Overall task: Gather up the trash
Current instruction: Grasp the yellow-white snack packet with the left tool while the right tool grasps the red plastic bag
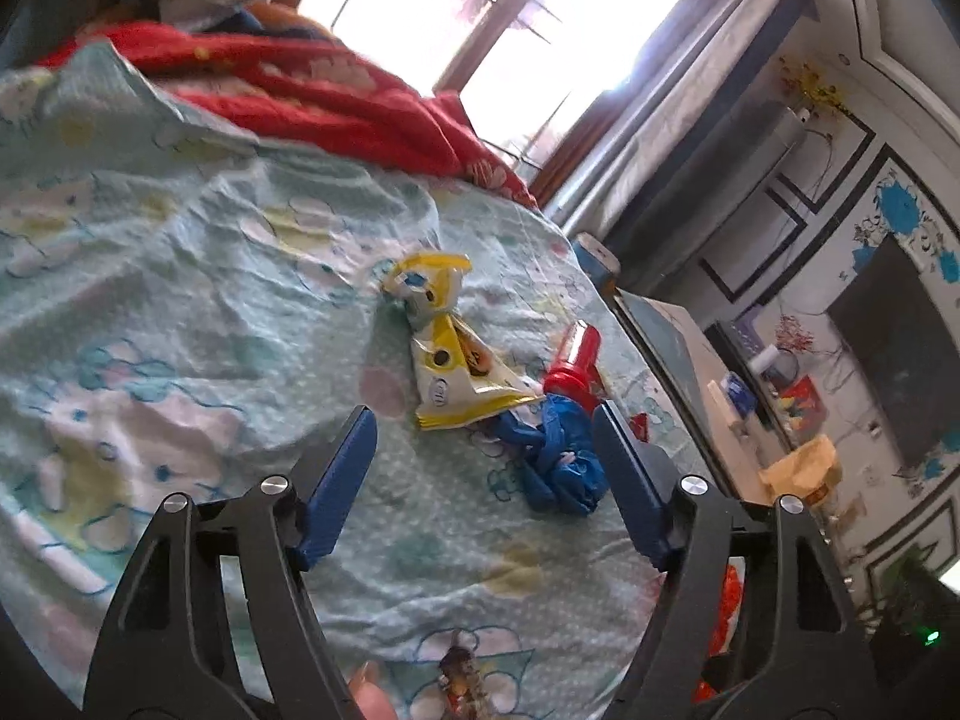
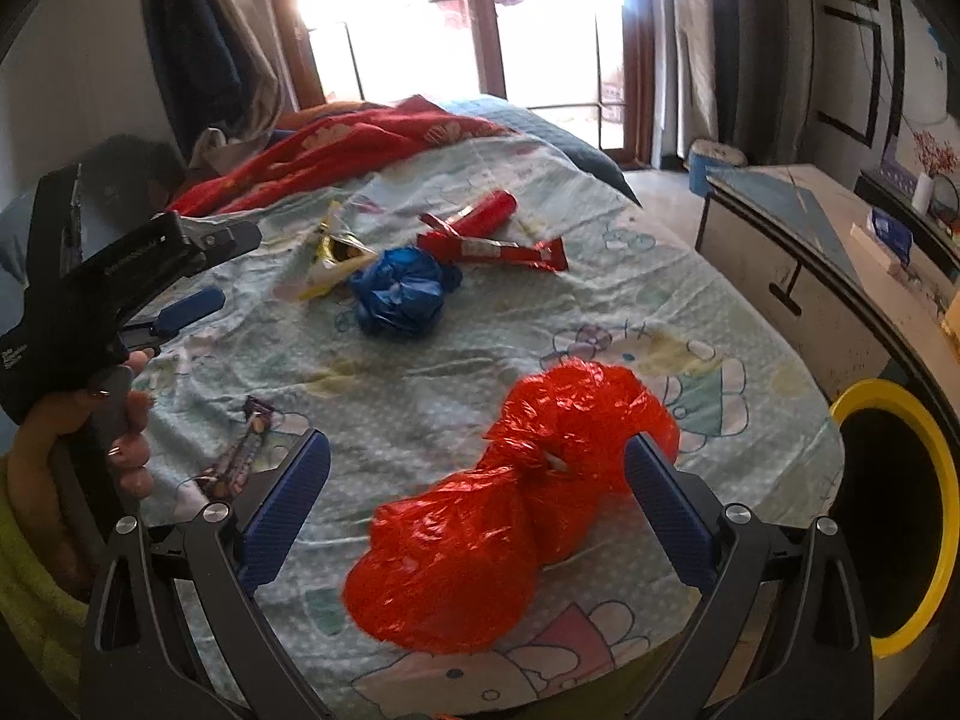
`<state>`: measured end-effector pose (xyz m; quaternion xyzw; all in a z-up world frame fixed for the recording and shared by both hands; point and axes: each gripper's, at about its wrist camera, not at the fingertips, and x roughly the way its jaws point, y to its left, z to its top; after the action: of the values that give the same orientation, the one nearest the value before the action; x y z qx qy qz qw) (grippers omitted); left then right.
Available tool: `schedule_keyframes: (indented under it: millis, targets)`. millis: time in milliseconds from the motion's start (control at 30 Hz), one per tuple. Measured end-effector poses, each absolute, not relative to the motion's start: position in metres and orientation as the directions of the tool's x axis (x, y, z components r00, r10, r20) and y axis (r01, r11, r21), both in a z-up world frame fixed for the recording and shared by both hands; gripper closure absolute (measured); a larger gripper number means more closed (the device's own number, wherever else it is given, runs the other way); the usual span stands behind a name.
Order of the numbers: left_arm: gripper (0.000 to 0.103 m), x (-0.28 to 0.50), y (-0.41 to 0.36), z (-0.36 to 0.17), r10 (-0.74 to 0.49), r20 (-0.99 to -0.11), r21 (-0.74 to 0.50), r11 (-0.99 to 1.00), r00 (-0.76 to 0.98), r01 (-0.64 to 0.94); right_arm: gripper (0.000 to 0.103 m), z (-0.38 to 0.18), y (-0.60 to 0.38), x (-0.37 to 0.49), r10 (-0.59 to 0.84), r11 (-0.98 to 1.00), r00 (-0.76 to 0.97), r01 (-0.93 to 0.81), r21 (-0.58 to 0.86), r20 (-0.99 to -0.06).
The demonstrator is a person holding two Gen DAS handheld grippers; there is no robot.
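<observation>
Trash lies on a bed with a pale cartoon-print sheet [image 2: 600, 300]. A crumpled red plastic bag [image 2: 510, 516] lies between the fingers of my open right gripper [image 2: 477, 453]. Farther off lie a blue crumpled bag [image 2: 402, 291], a yellow snack wrapper [image 2: 333, 258], red wrappers [image 2: 486, 234] and a dark candy wrapper [image 2: 240, 456]. My left gripper [image 1: 483, 426] is open and empty above the sheet, just short of the yellow wrapper [image 1: 447, 348], the blue bag [image 1: 558, 456] and a red wrapper [image 1: 573, 369]. The left gripper [image 2: 186, 306] shows in the right wrist view.
A bin with a yellow rim [image 2: 900, 516] stands at the bed's right edge. A red quilt [image 2: 336, 156] is bunched at the far side of the bed. A low cabinet [image 2: 798, 252] stands to the right and a window [image 2: 456, 18] behind.
</observation>
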<state>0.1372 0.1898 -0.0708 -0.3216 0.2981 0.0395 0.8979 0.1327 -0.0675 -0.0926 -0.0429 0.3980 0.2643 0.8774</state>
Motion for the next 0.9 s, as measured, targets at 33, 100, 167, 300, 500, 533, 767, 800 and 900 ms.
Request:
schedule_keyframes:
  millis: [33, 100, 167, 300, 500, 533, 767, 800, 900]
  targets:
    - [0.047, 0.143, 0.191, -0.075, -0.148, -0.566, -0.572, 0.779, 0.811, -0.257, 0.007, -0.096, -0.067, 0.136, 0.429, 0.858, 0.536, -0.493, 0.143, -0.727]
    - [0.049, 0.151, 0.195, -0.08, -0.176, -0.572, -0.595, 0.762, 0.801, -0.257, 0.007, -0.103, -0.066, 0.14, 0.421, 0.862, 0.522, -0.484, 0.149, -0.742]
    - [0.05, 0.159, 0.198, -0.086, -0.186, -0.586, -0.598, 0.756, 0.789, -0.266, 0.007, -0.11, -0.064, 0.142, 0.427, 0.858, 0.504, -0.489, 0.16, -0.75]
    - [0.057, 0.175, 0.205, -0.098, -0.213, -0.608, -0.62, 0.729, 0.765, -0.29, 0.017, -0.121, -0.062, 0.144, 0.415, 0.856, 0.493, -0.497, 0.143, -0.764]
    - [0.066, 0.192, 0.209, -0.105, -0.235, -0.624, -0.629, 0.716, 0.745, -0.301, 0.039, -0.132, -0.065, 0.146, 0.408, 0.856, 0.487, -0.498, 0.139, -0.772]
    - [0.066, 0.193, 0.209, -0.106, -0.236, -0.624, -0.63, 0.715, 0.745, -0.302, 0.041, -0.133, -0.067, 0.146, 0.406, 0.857, 0.492, -0.497, 0.134, -0.77]
    - [0.082, 0.205, 0.214, -0.115, -0.238, -0.64, -0.625, 0.715, 0.731, -0.314, 0.058, -0.132, -0.073, 0.146, 0.423, 0.853, 0.503, -0.501, 0.145, -0.754]
    - [0.083, 0.204, 0.217, -0.117, -0.243, -0.635, -0.633, 0.708, 0.734, -0.314, 0.06, -0.132, -0.074, 0.145, 0.427, 0.851, 0.503, -0.504, 0.146, -0.751]
    - [0.085, 0.201, 0.218, -0.116, -0.245, -0.629, -0.635, 0.71, 0.738, -0.306, 0.062, -0.131, -0.073, 0.144, 0.438, 0.844, 0.504, -0.516, 0.146, -0.744]
